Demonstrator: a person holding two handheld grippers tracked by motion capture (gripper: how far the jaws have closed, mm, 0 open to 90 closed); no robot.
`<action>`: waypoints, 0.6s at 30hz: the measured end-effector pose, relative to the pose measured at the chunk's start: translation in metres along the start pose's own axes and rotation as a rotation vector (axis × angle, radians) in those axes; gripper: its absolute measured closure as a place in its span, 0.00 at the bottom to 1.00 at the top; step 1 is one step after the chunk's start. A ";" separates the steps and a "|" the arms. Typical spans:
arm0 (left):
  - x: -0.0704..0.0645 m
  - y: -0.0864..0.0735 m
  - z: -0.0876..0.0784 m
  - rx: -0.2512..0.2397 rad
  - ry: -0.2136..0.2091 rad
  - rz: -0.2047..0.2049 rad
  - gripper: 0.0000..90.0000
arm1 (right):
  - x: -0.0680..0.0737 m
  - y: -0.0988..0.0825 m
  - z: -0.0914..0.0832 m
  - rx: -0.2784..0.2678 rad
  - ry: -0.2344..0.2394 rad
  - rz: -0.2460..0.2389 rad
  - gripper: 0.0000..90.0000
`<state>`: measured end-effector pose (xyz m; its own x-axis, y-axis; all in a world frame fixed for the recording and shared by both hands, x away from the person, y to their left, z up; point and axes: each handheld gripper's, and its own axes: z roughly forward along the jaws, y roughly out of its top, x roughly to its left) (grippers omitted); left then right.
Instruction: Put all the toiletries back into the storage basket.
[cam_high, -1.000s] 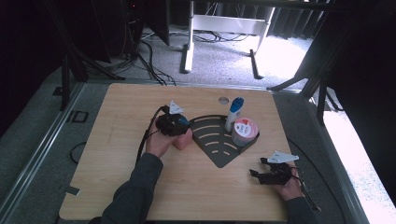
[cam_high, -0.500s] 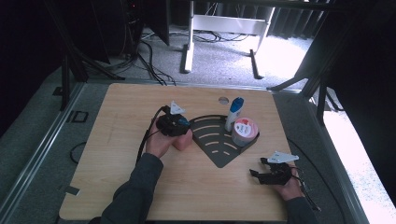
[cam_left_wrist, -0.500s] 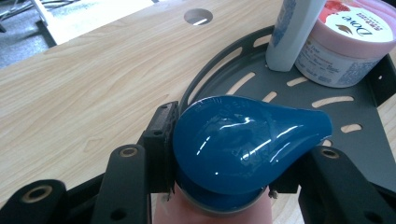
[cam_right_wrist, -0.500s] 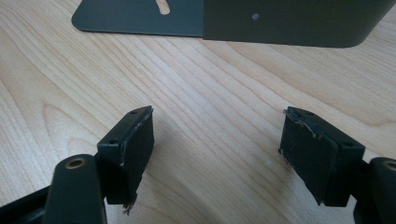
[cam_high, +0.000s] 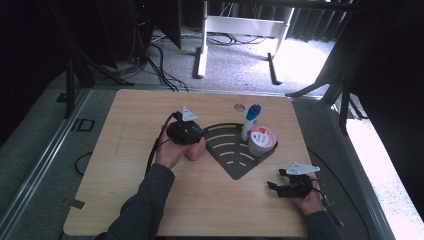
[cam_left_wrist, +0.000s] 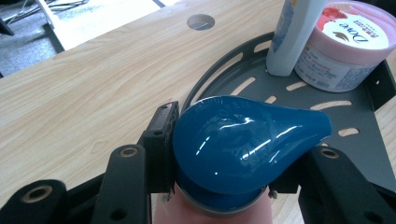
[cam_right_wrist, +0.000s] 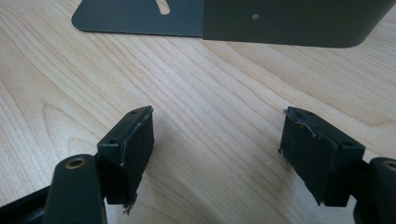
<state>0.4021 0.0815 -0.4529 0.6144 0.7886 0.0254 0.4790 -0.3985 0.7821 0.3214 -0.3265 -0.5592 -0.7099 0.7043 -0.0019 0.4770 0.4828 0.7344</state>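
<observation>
The left gripper (cam_left_wrist: 224, 154) is clamped on a pink plastic bottle with a glossy blue teardrop-shaped cap (cam_left_wrist: 243, 144), its black pads pressing the bottle just below the cap from both sides, jaws about half apart. The bottle stands on the light wooden table (cam_high: 125, 125) just left of the dark grey fan-shaped metal rack with slots (cam_high: 232, 150), near its curved rim. At the rack's far right stand a white bottle with a blue cap (cam_high: 250, 122) and a round pink-lidded cream jar (cam_high: 262, 141), touching. The right gripper (cam_right_wrist: 217, 154) hovers low over bare wood at the near right, jaws parted, holding nothing, the rack's wall just beyond
</observation>
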 end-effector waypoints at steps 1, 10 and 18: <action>0.000 0.001 -0.001 0.001 0.001 0.001 0.59 | 0.000 0.000 0.000 0.000 0.000 0.000 0.28; -0.001 0.010 -0.010 0.003 0.015 0.006 0.59 | 0.000 0.000 0.000 -0.001 0.000 0.000 0.28; -0.004 0.020 -0.020 -0.015 0.012 0.025 0.59 | 0.000 0.000 0.000 0.000 0.000 0.000 0.28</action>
<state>0.3970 0.0796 -0.4247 0.6183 0.7842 0.0520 0.4542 -0.4106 0.7906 0.3214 -0.3266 -0.5592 -0.7099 0.7043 -0.0020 0.4769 0.4829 0.7344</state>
